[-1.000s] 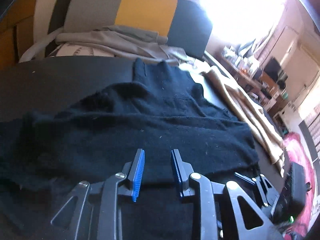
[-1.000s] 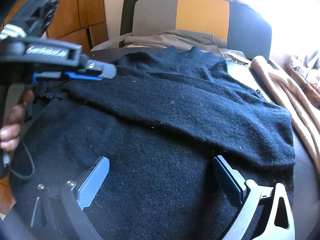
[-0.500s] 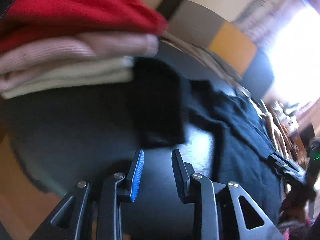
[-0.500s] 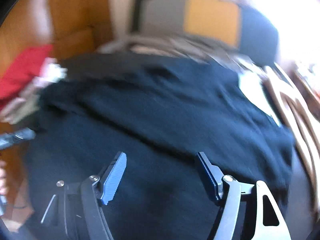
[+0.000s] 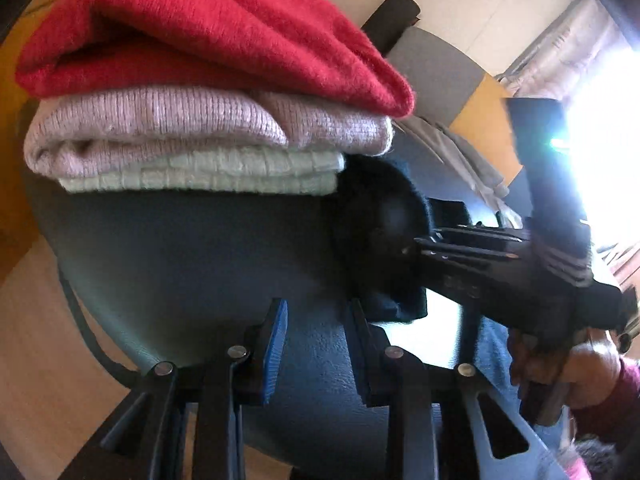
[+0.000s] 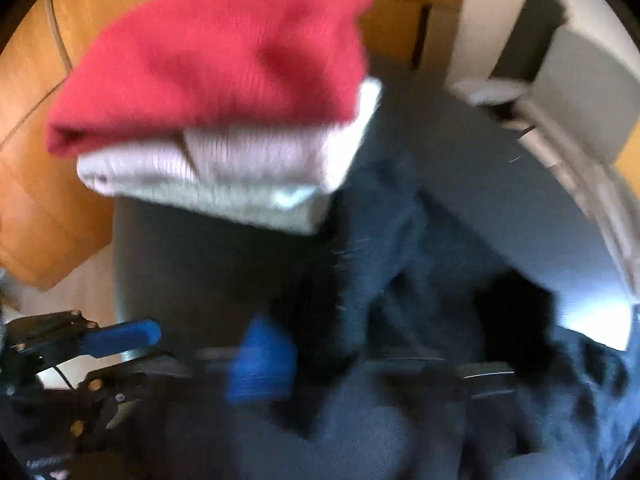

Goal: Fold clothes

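Note:
A black sweater lies on the dark round table; its sleeve end lies beside a stack of folded clothes. My left gripper is open and empty, low over bare table in front of the stack. My right gripper is blurred by motion at the sleeve; one blue pad shows, and I cannot tell how its jaws stand. It also shows in the left wrist view, reaching to the sleeve end.
The stack holds a red sweater, a pink one and a pale green one, at the table's left edge. A grey and yellow chair with beige cloth stands behind. Wooden panels are at left.
Both grippers have swung left from over the sweater's body to the sleeve end by the folded stack. The right gripper's jaws narrowed from wide open a second ago.

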{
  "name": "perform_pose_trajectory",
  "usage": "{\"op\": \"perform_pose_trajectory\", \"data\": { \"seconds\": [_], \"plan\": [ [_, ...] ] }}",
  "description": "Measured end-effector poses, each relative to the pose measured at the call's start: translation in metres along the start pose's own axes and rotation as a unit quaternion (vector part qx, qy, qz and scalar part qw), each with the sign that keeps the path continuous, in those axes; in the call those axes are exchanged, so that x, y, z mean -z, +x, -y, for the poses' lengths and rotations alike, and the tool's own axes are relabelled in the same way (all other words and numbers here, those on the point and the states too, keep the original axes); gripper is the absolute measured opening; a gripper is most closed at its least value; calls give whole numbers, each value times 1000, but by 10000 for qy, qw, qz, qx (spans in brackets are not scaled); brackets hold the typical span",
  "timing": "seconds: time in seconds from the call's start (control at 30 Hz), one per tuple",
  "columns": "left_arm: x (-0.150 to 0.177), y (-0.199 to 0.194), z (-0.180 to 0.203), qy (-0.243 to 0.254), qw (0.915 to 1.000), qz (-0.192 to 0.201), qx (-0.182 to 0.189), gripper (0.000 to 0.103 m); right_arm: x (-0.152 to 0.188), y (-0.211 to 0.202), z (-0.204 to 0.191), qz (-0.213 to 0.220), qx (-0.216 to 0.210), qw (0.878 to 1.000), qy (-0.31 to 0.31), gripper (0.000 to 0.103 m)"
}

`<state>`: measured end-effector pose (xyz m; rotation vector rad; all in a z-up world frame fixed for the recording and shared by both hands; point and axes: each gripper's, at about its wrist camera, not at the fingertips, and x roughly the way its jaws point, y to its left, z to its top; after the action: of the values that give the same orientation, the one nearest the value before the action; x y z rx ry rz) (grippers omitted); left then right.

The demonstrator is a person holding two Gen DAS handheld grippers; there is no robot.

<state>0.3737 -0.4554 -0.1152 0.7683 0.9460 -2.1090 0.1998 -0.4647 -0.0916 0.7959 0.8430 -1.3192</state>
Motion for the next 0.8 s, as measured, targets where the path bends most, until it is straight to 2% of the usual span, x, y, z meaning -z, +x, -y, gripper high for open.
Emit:
{"op": "perform_pose_trajectory", "data": {
  "seconds": [0.07, 0.13, 0.3, 0.37, 0.43, 0.57, 0.67, 0.77, 0.8],
  "plan": [
    [-1, -1, 6, 215, 9997, 34, -80, 29, -3, 0, 2, 42, 70, 10000, -12, 4],
    [0, -2, 14, 432, 9990, 47, -97, 29, -5, -18, 17, 273, 40, 9993, 241, 4],
    [5, 0, 43, 905, 9957, -66, 163, 29, -9, -72, 68, 876, -115, 9906, 1044, 4],
    [6, 4, 57, 1019, 9939, -150, 398, 29, -10, -93, 89, 1115, -178, 9842, 1362, 4],
    [2, 10, 71, 1015, 9913, -248, 795, 30, -11, -114, 109, 1352, -239, 9762, 1678, 4],
    [-15, 29, 103, 861, 9821, -439, 1619, 33, 8, -143, 161, 1773, -346, 9509, 2511, 4],
    [-31, 47, 132, 813, 9788, -460, 1820, 33, 28, -154, 185, 1862, -308, 9388, 2882, 4],
    [-42, 79, 158, 819, 9784, -577, 1808, 33, 46, -161, 205, 1896, -219, 9312, 3104, 4],
    [-42, 94, 165, 843, 9806, -703, 1627, 33, 50, -163, 211, 1917, -210, 9289, 3163, 4]
  ]
}}
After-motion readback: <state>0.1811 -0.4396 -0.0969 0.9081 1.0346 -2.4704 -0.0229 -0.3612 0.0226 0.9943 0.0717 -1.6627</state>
